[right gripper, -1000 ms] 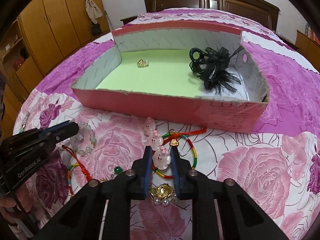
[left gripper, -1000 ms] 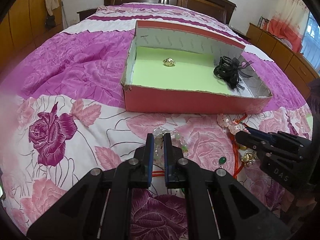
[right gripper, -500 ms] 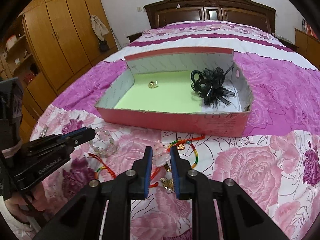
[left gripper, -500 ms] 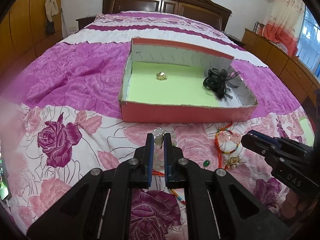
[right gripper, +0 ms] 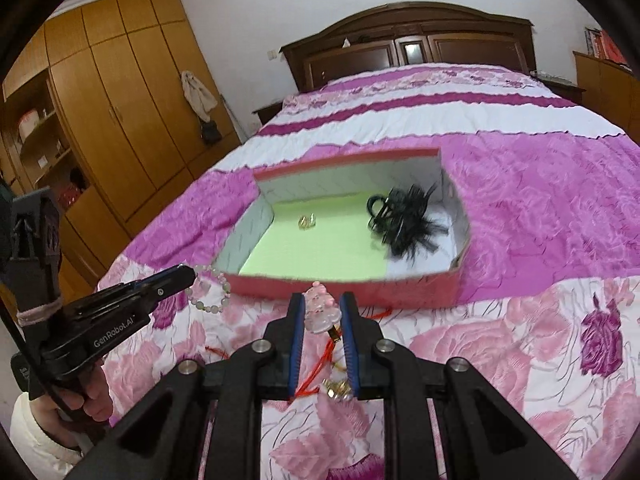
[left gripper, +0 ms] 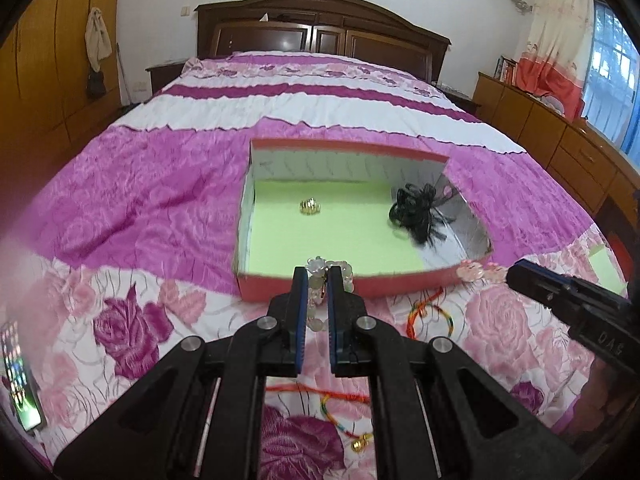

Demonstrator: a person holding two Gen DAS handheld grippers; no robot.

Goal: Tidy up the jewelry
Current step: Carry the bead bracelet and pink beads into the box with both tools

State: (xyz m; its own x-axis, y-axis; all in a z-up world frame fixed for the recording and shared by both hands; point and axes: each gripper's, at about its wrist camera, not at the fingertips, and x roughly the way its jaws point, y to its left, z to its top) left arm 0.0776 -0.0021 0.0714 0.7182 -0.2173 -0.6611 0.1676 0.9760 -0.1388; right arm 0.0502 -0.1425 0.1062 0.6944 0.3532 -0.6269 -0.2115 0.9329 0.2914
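One box (left gripper: 404,286); two things inside it, one gold ring (left gripper: 310,207) and one black bow (left gripper: 420,216); two bracelets held, one pale bead bracelet (right gripper: 212,292), one pink charm bracelet (right gripper: 320,312); one phone (left gripper: 18,376); two grippers, left (left gripper: 317,280) and right (right gripper: 323,304).

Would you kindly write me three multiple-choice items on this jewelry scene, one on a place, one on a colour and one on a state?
1. Where does the black hair bow lie?
A. on the bedspread
B. inside the box, at its right end
C. in the left tongs

2. What colour is the floor of the box?
A. light green
B. blue
C. black

3. What are the right tongs doing?
A. standing open over nothing
B. resting in the box
C. gripping a pink charm bracelet

Answers: 1 B, the bow sits on the box floor by the right wall. 2 A, the lining around the gold ring is pale green. 3 C, the pink beads sit between the tongs, its red cord hanging below, while the left tongs hold a pale bead bracelet.
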